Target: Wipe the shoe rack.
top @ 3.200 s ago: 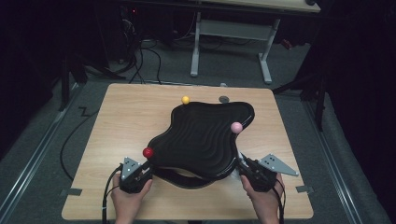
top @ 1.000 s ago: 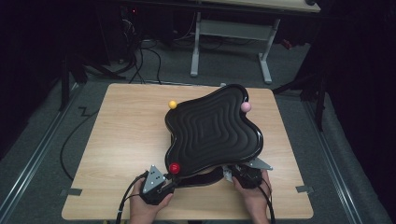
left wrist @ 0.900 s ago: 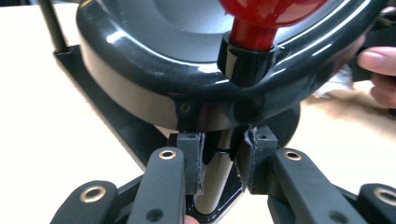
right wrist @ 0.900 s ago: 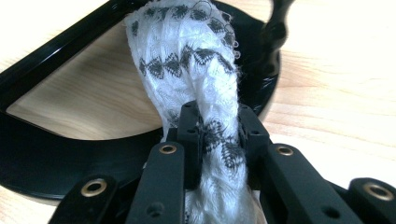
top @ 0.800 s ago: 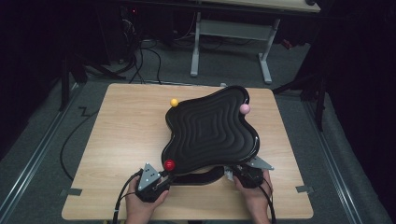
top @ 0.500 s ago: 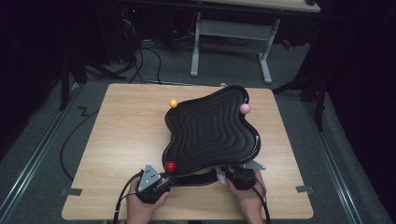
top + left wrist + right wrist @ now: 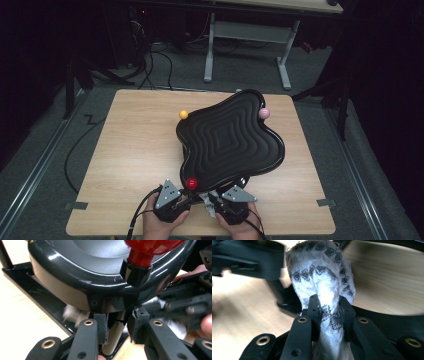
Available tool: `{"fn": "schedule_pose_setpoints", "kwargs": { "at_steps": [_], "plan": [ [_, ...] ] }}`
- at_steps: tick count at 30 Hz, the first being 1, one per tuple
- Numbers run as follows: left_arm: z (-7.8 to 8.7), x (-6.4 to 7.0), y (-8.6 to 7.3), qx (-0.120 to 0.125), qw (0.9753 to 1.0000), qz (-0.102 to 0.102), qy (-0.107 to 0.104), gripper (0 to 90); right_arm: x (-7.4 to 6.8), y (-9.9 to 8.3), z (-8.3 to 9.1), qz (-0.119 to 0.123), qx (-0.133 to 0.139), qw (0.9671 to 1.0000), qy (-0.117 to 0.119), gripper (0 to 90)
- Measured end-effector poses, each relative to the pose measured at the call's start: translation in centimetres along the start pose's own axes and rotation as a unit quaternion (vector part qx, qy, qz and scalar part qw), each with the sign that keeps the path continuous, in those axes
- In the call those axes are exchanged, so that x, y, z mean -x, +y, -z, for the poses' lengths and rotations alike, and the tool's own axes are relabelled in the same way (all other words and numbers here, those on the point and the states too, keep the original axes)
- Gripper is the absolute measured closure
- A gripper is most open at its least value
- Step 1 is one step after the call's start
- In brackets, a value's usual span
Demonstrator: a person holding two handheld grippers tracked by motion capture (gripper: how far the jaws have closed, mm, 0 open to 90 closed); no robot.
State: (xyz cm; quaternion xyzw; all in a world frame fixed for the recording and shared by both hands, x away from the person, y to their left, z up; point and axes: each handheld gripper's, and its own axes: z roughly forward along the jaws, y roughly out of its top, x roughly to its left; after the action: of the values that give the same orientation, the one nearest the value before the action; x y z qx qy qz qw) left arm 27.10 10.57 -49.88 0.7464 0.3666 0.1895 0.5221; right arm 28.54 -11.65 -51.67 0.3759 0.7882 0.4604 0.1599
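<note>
Wood table (image 7: pixel 135 150) carries a black wavy tray (image 7: pixel 227 140) tilted on a stand, its ribbed face turned up toward the high view, and three ball knobs sit on its rim: a yellow knob (image 7: pixel 184 114) at the far left, a red knob (image 7: pixel 192 183) at the near edge, a pink knob (image 7: pixel 264 113) at the far right. At the near edge of the table, left of centre, the left gripper (image 7: pixel 176 204) lies in a hand (image 7: pixel 159 225) just below the red knob. In the left gripper view its jaws stand apart with a pale post (image 7: pixel 113 335) of the stand between them; whether the pads (image 7: pixel 101 326) touch the post cannot be told, so the gripper reads as spread. Above the jaws the glossy tray rim (image 7: pixel 75 275) fills the upper part of that view, and the red knob (image 7: pixel 147 246) rises from a black socket on it. Beside it to the right in the high view, the right gripper (image 7: pixel 220 204) is held by the other hand (image 7: pixel 240 227), under the tray's near edge and close to the left gripper. In the right gripper view its jaws are pressed together on a white cloth (image 7: pixel 324 277) with a dark woven pattern, pinched into a narrow neck between the pads (image 7: pixel 314 312) and bunched up full above them. Behind the cloth the wood table (image 7: pixel 387 282) shows at the right, and the black base of the stand (image 7: pixel 387 320) runs along below it. The cloth also shows as a pale scrap (image 7: pixel 211 202) between the two grippers in the high view.
</note>
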Motion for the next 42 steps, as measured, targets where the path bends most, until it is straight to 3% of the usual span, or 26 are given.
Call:
{"fn": "schedule_pose_setpoints", "kwargs": {
  "at_steps": [1,5,9,10,11,13,15,17,18,19,22,24,28,29,30,31,36,37,39,42],
  "plan": [
    [-0.1,0.2,0.0,0.005,0.9998,0.019,-0.005,72.0,-0.6,0.0,-0.1,0.015,-0.001,0.9999,-0.003,76.2],
    [0.0,-0.1,0.0,0.006,0.9998,0.020,0.006,72.2,0.0,0.0,0.1,0.001,-0.002,0.9999,-0.013,76.1],
    [0.4,-1.1,0.0,0.008,0.9992,0.033,0.021,72.1,2.5,-0.2,0.9,-0.028,0.001,0.9987,-0.043,76.1],
    [0.6,-1.5,-0.1,0.008,0.9990,0.036,0.026,72.1,2.5,-0.2,0.9,-0.028,0.001,0.9987,-0.043,76.1],
    [1.0,-2.3,-0.1,0.008,0.9984,0.044,0.035,71.8,3.8,-0.2,1.3,-0.041,0.001,0.9974,-0.059,76.1],
    [1.2,-2.8,-0.2,0.009,0.9979,0.051,0.039,71.7,4.2,-0.1,1.5,-0.048,0.000,0.9968,-0.063,76.1],
    [1.7,-4.0,-0.4,0.013,0.9965,0.066,0.050,71.1,6.4,0.0,1.8,-0.061,0.003,0.9948,-0.081,76.2],
    [1.8,-4.2,-0.4,0.015,0.9962,0.068,0.053,71.1,7.3,0.3,2.0,-0.075,0.007,0.9933,-0.088,76.1],
    [2.0,-4.4,-0.4,0.015,0.9957,0.070,0.059,71.1,7.3,0.3,2.0,-0.075,0.007,0.9933,-0.088,76.1],
    [2.1,-4.7,-0.5,0.017,0.9953,0.071,0.063,71.1,8.4,0.8,2.2,-0.066,0.008,0.9916,-0.111,76.1],
    [2.1,-4.7,-0.5,0.017,0.9952,0.071,0.064,71.1,8.9,1.1,2.2,-0.062,0.007,0.9904,-0.124,76.0],
    [2.1,-4.7,-0.5,0.017,0.9953,0.069,0.066,71.3,9.1,1.0,2.2,-0.065,0.007,0.9909,-0.118,76.0],
    [1.9,-4.3,-0.5,0.014,0.9963,0.065,0.055,71.2,8.0,0.7,2.0,-0.059,0.005,0.9932,-0.100,76.0],
    [1.7,-3.8,-0.4,0.011,0.9971,0.059,0.046,71.3,6.3,0.4,1.7,-0.038,-0.004,0.9953,-0.089,76.0],
    [1.7,-3.8,-0.4,0.011,0.9971,0.059,0.046,71.3,6.3,0.4,1.7,-0.038,-0.004,0.9953,-0.089,76.0],
    [1.5,-3.1,-0.4,0.009,0.9975,0.057,0.039,71.3,5.0,0.2,1.4,-0.015,-0.007,0.9963,-0.085,75.9],
    [0.9,-1.7,-0.3,0.004,0.9989,0.045,0.015,71.2,1.4,0.2,0.6,0.027,-0.012,0.9976,-0.062,75.8],
    [0.6,-1.3,-0.3,0.003,0.9992,0.040,0.008,71.2,1.4,0.2,0.6,0.027,-0.012,0.9976,-0.062,75.8],
    [0.4,-0.9,-0.3,0.003,0.9993,0.037,0.003,71.2,-0.9,0.2,0.0,0.071,-0.014,0.9964,-0.045,75.5],
    [0.4,-0.9,-0.3,0.000,0.9994,0.036,0.000,71.3,-2.2,0.1,-0.4,0.102,-0.017,0.9939,-0.039,75.3]
  ]
}}
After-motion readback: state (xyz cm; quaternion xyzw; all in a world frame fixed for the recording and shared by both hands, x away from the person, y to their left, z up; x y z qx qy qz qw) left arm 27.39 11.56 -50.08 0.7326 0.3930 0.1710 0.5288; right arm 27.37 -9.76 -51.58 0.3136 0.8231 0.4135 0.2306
